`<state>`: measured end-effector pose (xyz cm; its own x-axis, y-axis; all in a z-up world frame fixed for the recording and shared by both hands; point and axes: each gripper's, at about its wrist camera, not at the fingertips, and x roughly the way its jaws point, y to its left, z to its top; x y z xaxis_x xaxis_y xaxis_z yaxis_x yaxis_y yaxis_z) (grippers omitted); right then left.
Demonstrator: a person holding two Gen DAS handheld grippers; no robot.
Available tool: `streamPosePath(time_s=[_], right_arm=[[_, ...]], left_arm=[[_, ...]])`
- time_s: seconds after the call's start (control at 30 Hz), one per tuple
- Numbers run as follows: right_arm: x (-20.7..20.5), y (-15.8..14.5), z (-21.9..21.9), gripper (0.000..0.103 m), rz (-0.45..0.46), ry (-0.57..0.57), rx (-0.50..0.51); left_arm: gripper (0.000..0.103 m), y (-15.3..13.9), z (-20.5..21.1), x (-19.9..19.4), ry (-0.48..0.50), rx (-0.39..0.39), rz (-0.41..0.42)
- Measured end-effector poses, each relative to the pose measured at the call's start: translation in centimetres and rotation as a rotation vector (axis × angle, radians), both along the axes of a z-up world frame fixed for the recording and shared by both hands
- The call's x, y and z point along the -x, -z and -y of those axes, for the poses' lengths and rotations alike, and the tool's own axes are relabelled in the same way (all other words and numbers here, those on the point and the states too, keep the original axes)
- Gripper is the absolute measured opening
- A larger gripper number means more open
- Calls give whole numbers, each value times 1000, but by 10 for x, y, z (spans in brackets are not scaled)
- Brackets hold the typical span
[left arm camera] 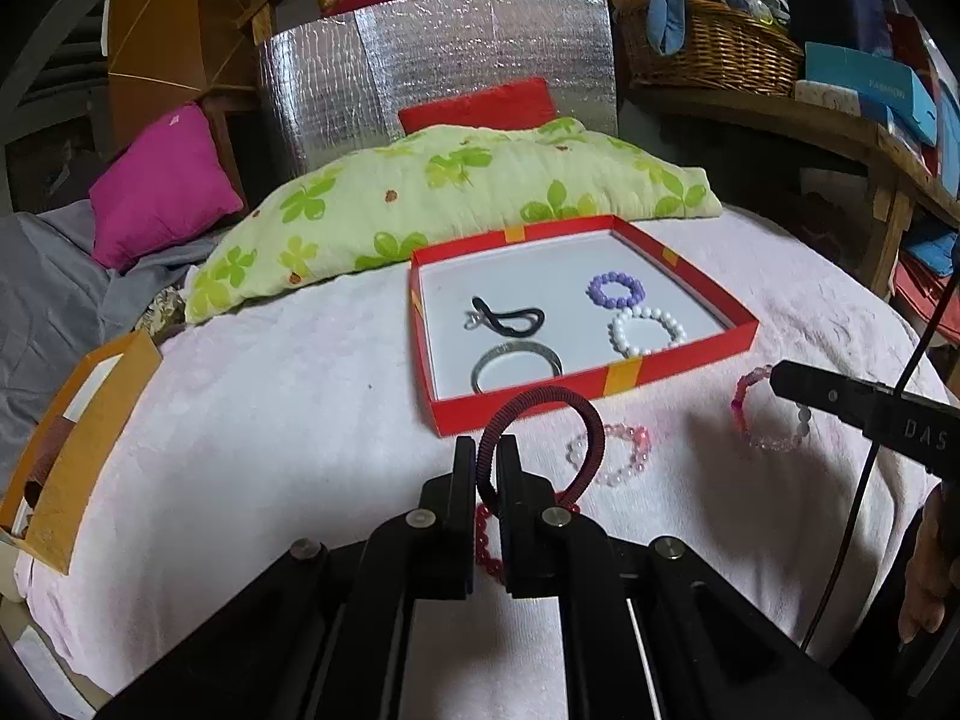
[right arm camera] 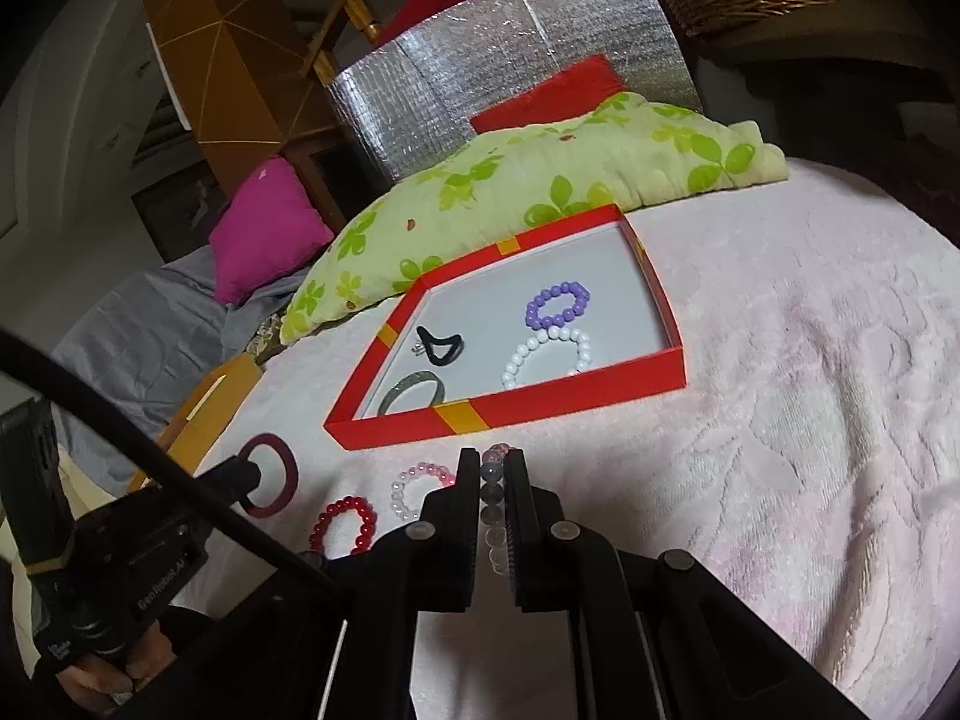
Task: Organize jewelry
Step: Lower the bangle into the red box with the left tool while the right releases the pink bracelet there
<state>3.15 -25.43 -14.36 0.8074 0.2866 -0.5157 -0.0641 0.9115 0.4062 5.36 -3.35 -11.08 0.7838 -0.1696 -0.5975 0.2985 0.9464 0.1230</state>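
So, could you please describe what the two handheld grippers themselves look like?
Both are matte black. The left gripper and right gripper each have two flat, straight fingers on angular linkages with round silver pivot pins. A black cable runs past the left one, whose body carries small white lettering. White letters also mark the right gripper's finger.

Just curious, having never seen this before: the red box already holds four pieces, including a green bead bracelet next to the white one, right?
Not quite: the bead bracelet beside the white one in the red box is purple, not green. The left wrist view shows it.
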Motion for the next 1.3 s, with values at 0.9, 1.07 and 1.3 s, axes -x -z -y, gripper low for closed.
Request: streamPosePath(time_s=[0.9,1.07,1.3], right_arm=[[-150,-65,0,9,-80,-67,-66],[-214,-49,3,9,-152,-70,-161],[-275,-10,8,9,-273,-45,-248]], left_arm=[[7,-45,-15,-126,49,103,-149],[7,-27,11,-191,43,46,-257],[7,9,46,-255,21,-40,-380]])
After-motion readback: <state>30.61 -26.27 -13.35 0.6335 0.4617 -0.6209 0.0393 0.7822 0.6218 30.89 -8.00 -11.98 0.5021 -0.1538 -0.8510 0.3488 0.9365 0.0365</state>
